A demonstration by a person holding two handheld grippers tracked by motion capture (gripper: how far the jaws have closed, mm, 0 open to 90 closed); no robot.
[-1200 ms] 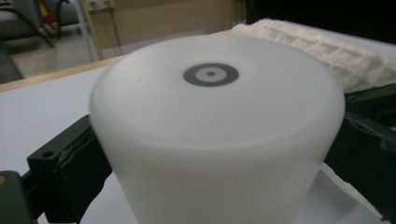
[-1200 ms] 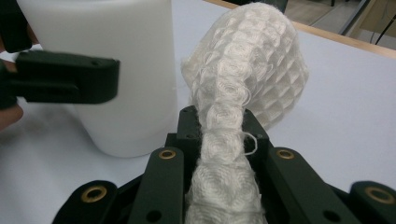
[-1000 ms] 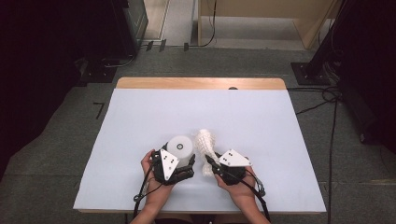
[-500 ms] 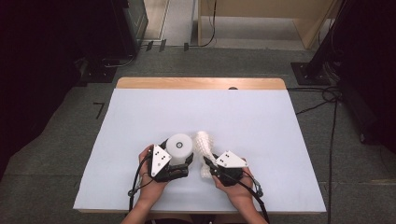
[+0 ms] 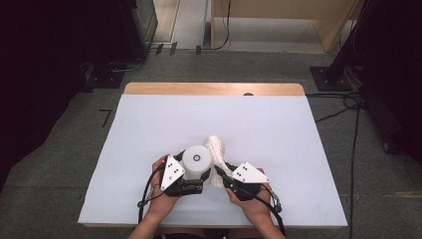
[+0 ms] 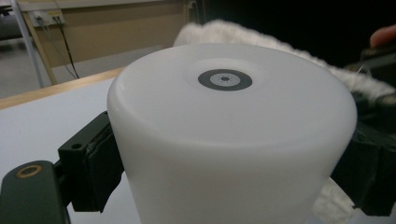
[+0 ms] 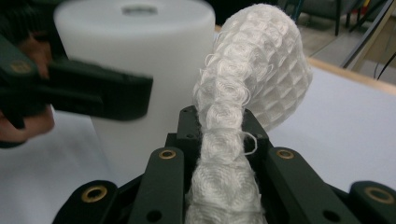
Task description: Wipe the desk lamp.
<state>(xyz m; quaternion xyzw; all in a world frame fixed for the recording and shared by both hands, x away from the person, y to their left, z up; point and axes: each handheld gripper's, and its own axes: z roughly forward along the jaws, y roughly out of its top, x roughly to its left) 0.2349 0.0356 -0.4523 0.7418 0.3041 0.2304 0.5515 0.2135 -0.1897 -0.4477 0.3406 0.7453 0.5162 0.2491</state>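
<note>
From where I stand, the left gripper [image 5: 191,172] is clamped around a white cylindrical container [image 5: 197,160] that stands upright on the white table [image 5: 149,129], near the person's edge of it. In the left gripper view the black pads [image 6: 100,161] press against both sides of its smooth wall, so the jaws stand wide but firmly on it. A small dark ring marks the middle of its flat top.

Just to the right, touching the container's side, a white waffle-textured cloth [image 5: 217,149] arches up and over. The right gripper [image 5: 224,175] has its lower end pinched, the jaws nearly closed on a bunched strand of it, as the right gripper view shows; the rest swells into a rounded mass beyond the jaws.

I judge the job to be wiping the container with the cloth, and it looks to be under way: both things are gripped and brought together, and the cloth lies against the container's right flank. Working it round the wall and over the top appears to remain.

Compared with a second ago, very little differs. Both hands sit in much the same place, the container has barely shifted, and the cloth keeps the same arch.
</note>
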